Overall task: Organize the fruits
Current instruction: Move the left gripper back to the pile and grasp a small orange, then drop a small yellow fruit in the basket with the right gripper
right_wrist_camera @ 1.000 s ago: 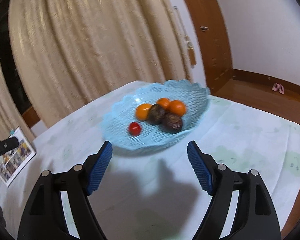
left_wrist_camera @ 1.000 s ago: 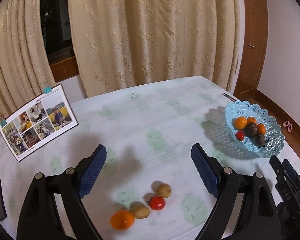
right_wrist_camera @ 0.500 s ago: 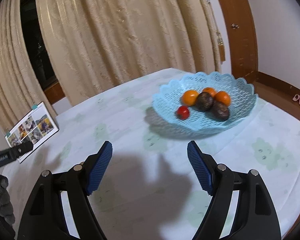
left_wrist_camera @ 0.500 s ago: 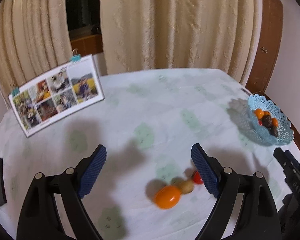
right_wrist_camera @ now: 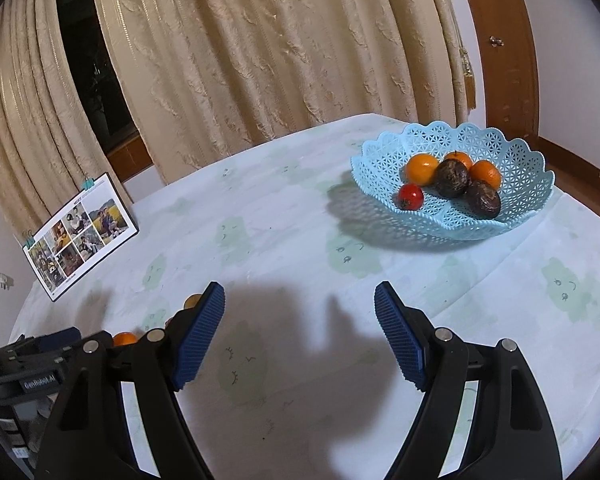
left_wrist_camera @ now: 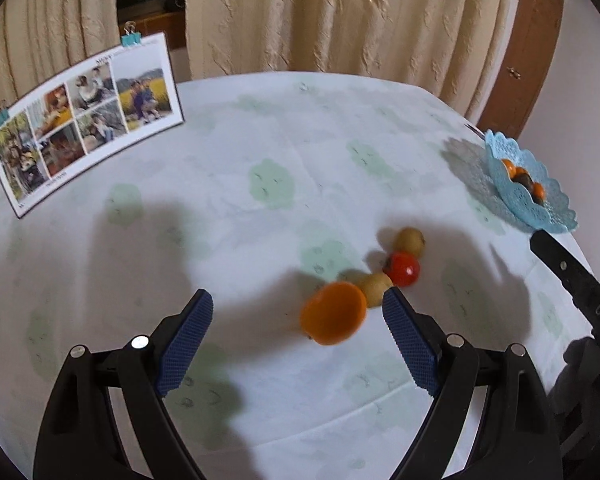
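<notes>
Loose fruit lies on the table in the left wrist view: an orange (left_wrist_camera: 333,313), a brown kiwi (left_wrist_camera: 376,288) behind it, a red tomato (left_wrist_camera: 402,269) and another kiwi (left_wrist_camera: 410,240). My left gripper (left_wrist_camera: 298,334) is open just above the table, the orange close to its right finger. A light blue lattice basket (right_wrist_camera: 508,216) holds oranges (right_wrist_camera: 421,168), two dark fruits (right_wrist_camera: 454,178) and a tomato (right_wrist_camera: 411,196); it also shows in the left wrist view (left_wrist_camera: 540,204). My right gripper (right_wrist_camera: 300,334) is open and empty, well short of the basket.
A photo calendar (left_wrist_camera: 84,120) stands at the table's far left, also in the right wrist view (right_wrist_camera: 80,236). Beige curtains (right_wrist_camera: 280,48) hang behind the table. The table edge runs close on the right, with a wooden door beyond. The left gripper's body (right_wrist_camera: 28,376) sits at the right view's lower left.
My left gripper has swung left and come closer to the loose fruit, so the orange now lies by its right finger. My right gripper has pulled back and left from the basket.
</notes>
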Demonstrator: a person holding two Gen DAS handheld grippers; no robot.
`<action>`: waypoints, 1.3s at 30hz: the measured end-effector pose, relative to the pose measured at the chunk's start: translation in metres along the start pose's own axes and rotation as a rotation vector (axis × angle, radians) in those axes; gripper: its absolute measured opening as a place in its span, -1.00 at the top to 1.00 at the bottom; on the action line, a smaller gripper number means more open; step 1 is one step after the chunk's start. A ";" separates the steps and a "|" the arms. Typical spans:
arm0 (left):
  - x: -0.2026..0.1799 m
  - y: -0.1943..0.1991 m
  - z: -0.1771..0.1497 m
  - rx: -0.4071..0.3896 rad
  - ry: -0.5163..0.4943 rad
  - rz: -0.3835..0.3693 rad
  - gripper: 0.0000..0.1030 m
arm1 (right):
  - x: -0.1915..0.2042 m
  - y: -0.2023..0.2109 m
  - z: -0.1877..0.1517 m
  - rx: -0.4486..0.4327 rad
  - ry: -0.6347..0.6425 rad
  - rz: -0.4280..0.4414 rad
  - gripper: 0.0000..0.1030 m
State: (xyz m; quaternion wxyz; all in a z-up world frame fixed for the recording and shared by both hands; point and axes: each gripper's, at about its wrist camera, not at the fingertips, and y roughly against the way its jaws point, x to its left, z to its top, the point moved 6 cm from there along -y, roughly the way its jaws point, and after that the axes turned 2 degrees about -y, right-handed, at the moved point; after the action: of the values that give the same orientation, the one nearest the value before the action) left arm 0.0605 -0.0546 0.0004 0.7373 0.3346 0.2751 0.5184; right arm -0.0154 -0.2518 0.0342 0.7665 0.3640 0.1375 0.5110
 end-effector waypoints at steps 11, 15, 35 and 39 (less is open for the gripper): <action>-0.013 -0.026 -0.013 0.064 -0.047 -0.055 -0.10 | -0.002 -0.008 -0.003 0.027 -0.012 0.016 -0.53; -0.013 -0.030 -0.014 0.070 -0.046 -0.080 0.17 | 0.001 -0.013 -0.004 0.047 -0.011 0.034 -0.53; 0.008 0.007 -0.001 -0.014 0.009 -0.026 0.23 | 0.084 -0.097 -0.013 0.409 0.015 0.220 -0.05; 0.012 0.013 0.001 -0.027 0.026 -0.026 0.23 | 0.096 -0.105 -0.018 0.415 0.071 0.193 0.14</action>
State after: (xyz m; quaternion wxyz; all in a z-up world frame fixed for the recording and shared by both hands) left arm 0.0573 -0.0402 0.0107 0.7447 0.3145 0.2819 0.5169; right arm 0.0878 -0.1815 -0.0361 0.6174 0.5072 0.2309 0.5553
